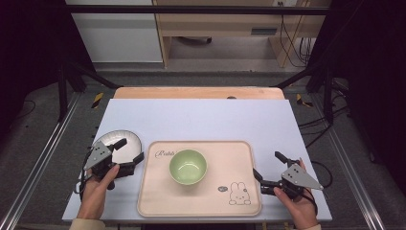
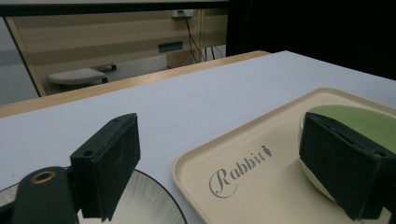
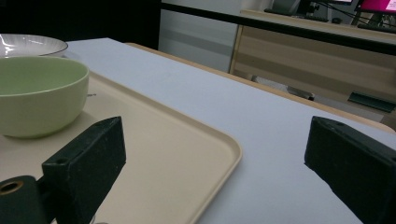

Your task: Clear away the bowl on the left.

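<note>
A pale green bowl (image 1: pixel 188 166) stands upright in the middle of a beige tray (image 1: pixel 158 191) printed with "Rabbit" and a bunny. To the left of the tray lies a white plate (image 1: pixel 118 139). My left gripper (image 1: pixel 131 149) is open over the plate's near right edge, with nothing between its jaws. In the left gripper view the plate (image 2: pixel 149 200) lies low at the left, the tray (image 2: pixel 243 186) at the centre and the bowl (image 2: pixel 359 121) behind the right jaw. My right gripper (image 1: pixel 266 164) is open just off the tray's right edge, holding nothing. The right gripper view has the bowl (image 3: pixel 37 98) at the left.
The tray rests on a white board (image 1: pixel 201 120) laid over a wooden table, with bare surface behind it. Black frame posts stand at both sides. A wooden desk (image 1: pixel 225 28) and cables sit on the floor beyond the far edge.
</note>
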The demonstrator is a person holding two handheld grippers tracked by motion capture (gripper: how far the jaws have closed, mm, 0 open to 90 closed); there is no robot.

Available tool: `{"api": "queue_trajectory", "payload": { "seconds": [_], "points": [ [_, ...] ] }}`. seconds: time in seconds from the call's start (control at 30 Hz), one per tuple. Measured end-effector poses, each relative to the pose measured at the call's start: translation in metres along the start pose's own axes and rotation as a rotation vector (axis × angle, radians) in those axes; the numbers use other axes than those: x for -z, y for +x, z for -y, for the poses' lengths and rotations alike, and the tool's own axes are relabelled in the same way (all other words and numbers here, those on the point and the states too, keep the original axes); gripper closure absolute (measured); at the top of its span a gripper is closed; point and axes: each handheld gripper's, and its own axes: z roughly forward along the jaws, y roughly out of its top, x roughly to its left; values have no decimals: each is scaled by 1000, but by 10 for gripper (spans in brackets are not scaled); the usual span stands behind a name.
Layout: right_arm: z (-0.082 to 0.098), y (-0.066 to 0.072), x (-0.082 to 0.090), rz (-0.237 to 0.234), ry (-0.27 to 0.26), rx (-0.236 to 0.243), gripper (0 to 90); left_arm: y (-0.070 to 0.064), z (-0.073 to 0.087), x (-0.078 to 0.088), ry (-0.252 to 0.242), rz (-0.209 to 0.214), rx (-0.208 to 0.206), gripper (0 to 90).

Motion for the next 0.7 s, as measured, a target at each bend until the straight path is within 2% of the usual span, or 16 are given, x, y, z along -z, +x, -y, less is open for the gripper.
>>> {"api": "queue_trajectory", "payload": {
  "seconds": [0.43, 0.7],
  "points": [
    [0, 0, 0, -3, 0, 0, 54, 2, 13, -1, -19, 18, 19, 124],
    [0, 1, -1, -8, 1, 1, 54, -6, 20, -7, 0, 47, -20, 122]
  ]
}}
